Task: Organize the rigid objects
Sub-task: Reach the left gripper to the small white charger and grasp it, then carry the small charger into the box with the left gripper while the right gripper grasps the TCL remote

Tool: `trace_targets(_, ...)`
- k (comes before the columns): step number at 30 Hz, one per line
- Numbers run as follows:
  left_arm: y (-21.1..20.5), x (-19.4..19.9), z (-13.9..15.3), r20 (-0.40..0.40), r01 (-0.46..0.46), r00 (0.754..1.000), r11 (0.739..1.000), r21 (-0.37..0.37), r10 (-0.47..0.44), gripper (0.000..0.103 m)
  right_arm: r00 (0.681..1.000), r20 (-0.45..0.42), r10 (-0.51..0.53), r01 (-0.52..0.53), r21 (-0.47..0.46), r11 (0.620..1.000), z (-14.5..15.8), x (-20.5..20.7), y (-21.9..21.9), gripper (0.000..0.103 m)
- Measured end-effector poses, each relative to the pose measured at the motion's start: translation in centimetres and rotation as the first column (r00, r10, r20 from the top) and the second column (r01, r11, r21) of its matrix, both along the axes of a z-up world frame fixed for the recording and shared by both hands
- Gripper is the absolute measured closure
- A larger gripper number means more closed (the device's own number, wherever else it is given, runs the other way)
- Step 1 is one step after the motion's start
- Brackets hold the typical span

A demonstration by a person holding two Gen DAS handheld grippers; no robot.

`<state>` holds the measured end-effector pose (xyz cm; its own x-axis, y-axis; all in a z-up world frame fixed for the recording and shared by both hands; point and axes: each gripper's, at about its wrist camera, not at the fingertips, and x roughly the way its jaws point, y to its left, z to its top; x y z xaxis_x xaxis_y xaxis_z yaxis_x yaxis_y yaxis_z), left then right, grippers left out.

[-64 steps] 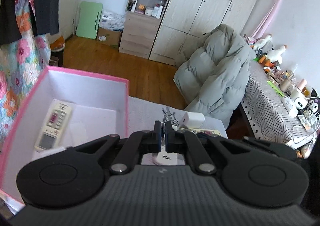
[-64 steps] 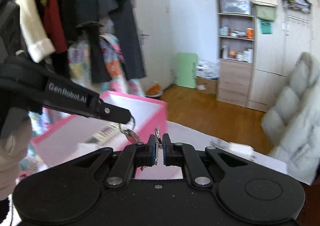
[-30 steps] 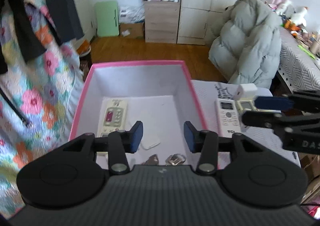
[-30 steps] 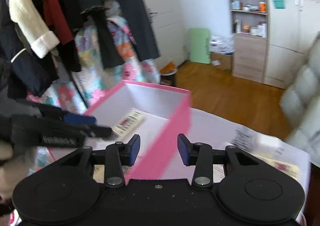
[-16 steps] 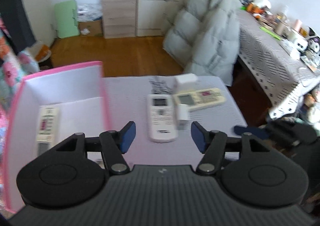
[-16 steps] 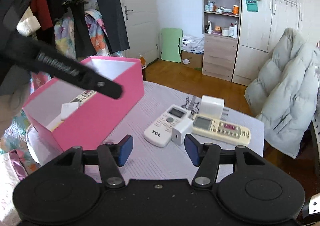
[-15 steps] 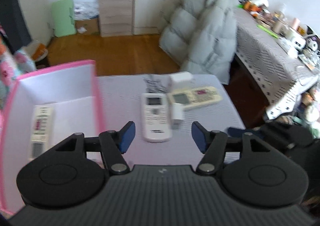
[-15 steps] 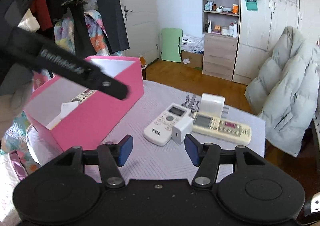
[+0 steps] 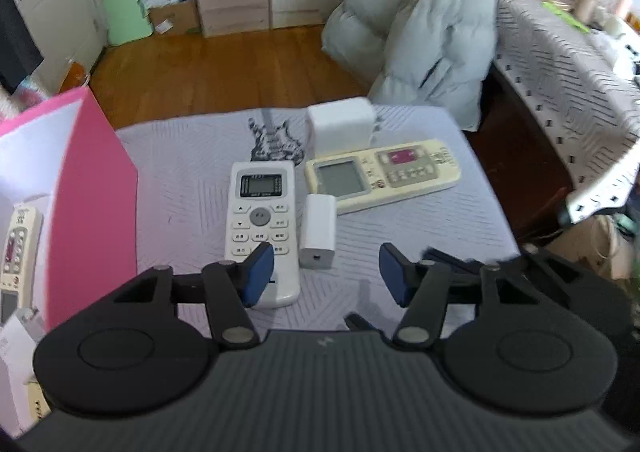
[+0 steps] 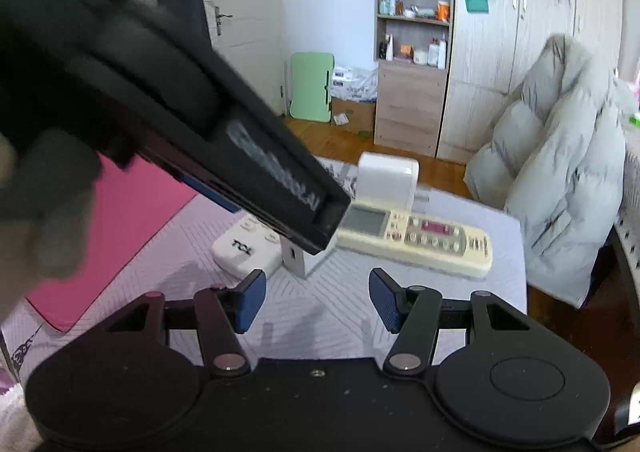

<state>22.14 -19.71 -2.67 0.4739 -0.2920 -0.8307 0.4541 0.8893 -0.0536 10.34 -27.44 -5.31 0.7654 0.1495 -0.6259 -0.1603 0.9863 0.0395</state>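
On the lilac table cloth lie a white remote (image 9: 260,224), a small white charger (image 9: 318,232) beside it, a cream remote (image 9: 380,176) and a large white adapter (image 9: 340,124) behind them. At the left stands the pink box (image 9: 92,192), with another cream remote (image 9: 18,248) inside. My left gripper (image 9: 326,276) hovers just short of the charger; its jaws are closing with nothing between them. My right gripper (image 10: 316,298) is open and empty, near the charger (image 10: 298,258) and cream remote (image 10: 416,238). The left tool's black body (image 10: 240,156) crosses that view and hides part of the white remote (image 10: 244,248).
A grey puffer coat (image 9: 420,12) hangs just beyond the table's far right corner. A desk with a patterned cloth (image 9: 560,72) stands at the right. Wooden floor (image 9: 220,64), a cabinet and a green folded table (image 9: 128,4) lie behind.
Both grippers opened over the pink box, then swung right to the remotes and sank toward the table. Keys seen in the right gripper earlier lie in the box.
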Motion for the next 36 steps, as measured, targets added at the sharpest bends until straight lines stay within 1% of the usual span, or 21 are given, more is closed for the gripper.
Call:
trace_targets(1, -0.2, 0.4, -0.6, -0.002, -0.009, 1.0, 1.0, 0.0, 0.009, 0.049, 1.0, -0.008, 0.0, 0.0, 0.01, 1.0, -0.2, 0.0, -0.3, 0.041)
trace_targets(3, -0.7, 1.1, -1.7, -0.015, -0.018, 1.0, 1.0, 0.009, 0.018, 0.056, 1.0, -0.024, -0.007, 0.007, 0.019, 1.0, -0.7, 0.1, -0.7, 0.041)
trace_targets(4, -1.0, 1.4, -2.2, -0.02, -0.019, 1.0, 1.0, 0.017, 0.02, 0.065, 0.999, -0.031, -0.008, 0.009, 0.018, 1.0, -0.9, 0.1, -0.7, 0.041)
trace_targets(5, -1.3, 1.5, -2.7, -0.026, -0.01, 1.0, 1.0, 0.027, 0.011, 0.077, 0.999, -0.035, -0.007, 0.008, 0.019, 1.0, -1.1, 0.2, -0.8, 0.041)
trace_targets(6, -1.6, 1.6, -3.1, -0.024, 0.007, 1.0, 0.999, 0.048, -0.006, 0.081, 0.999, -0.039, -0.008, 0.009, 0.023, 1.0, -1.2, 0.2, -1.0, 0.041)
trace_targets(9, -1.7, 1.0, -3.3, 0.007, 0.032, 0.999, 0.999, 0.042, -0.032, 0.081, 0.999, -0.044, -0.007, 0.008, 0.039, 0.999, -1.4, 0.3, -1.3, 0.041)
trace_targets(14, -0.7, 0.9, -3.0, 0.004, 0.021, 1.0, 1.0, -0.018, -0.02, 0.082, 0.999, -0.052, -0.002, 0.005, 0.072, 0.997, -1.5, 0.5, -1.7, 0.041)
trace_targets(17, -0.1, 0.9, -2.4, 0.001, 0.008, 1.0, 0.999, -0.044, -0.008, 0.082, 0.998, -0.062, 0.026, -0.02, 0.102, 0.995, -1.7, 0.6, -1.5, 0.041)
trace_targets(20, 0.9, 0.4, -1.2, 0.022, 0.001, 1.0, 0.998, -0.069, 0.001, 0.082, 0.997, -0.064, 0.047, -0.038, 0.127, 0.991, -1.6, 0.6, -1.0, 0.041)
trace_targets(23, 2.0, 0.0, -0.2, 0.024, -0.006, 1.0, 0.994, -0.105, 0.009, 0.082, 0.996, -0.068, 0.061, -0.05, 0.161, 0.986, -1.7, 0.7, -0.6, 0.041)
trace_targets(30, 3.4, -0.8, 1.7, 0.059, -0.012, 0.998, 0.992, -0.124, 0.019, 0.082, 0.995, -0.068, 0.076, -0.066, 0.149, 0.987, -1.2, 0.8, 0.6, 0.041)
trace_targets(33, 4.3, -1.4, 3.2, 0.085, -0.009, 0.996, 0.99, -0.14, 0.021, 0.082, 0.995, -0.061, 0.085, -0.074, 0.158, 0.985, -0.6, 1.0, 1.0, 0.041)
trace_targets(36, 5.9, -1.7, 5.2, 0.1, -0.008, 0.995, 0.984, -0.178, 0.026, 0.082, 0.994, -0.06, 0.094, -0.084, 0.162, 0.983, 0.0, 1.6, 1.8, 0.041)
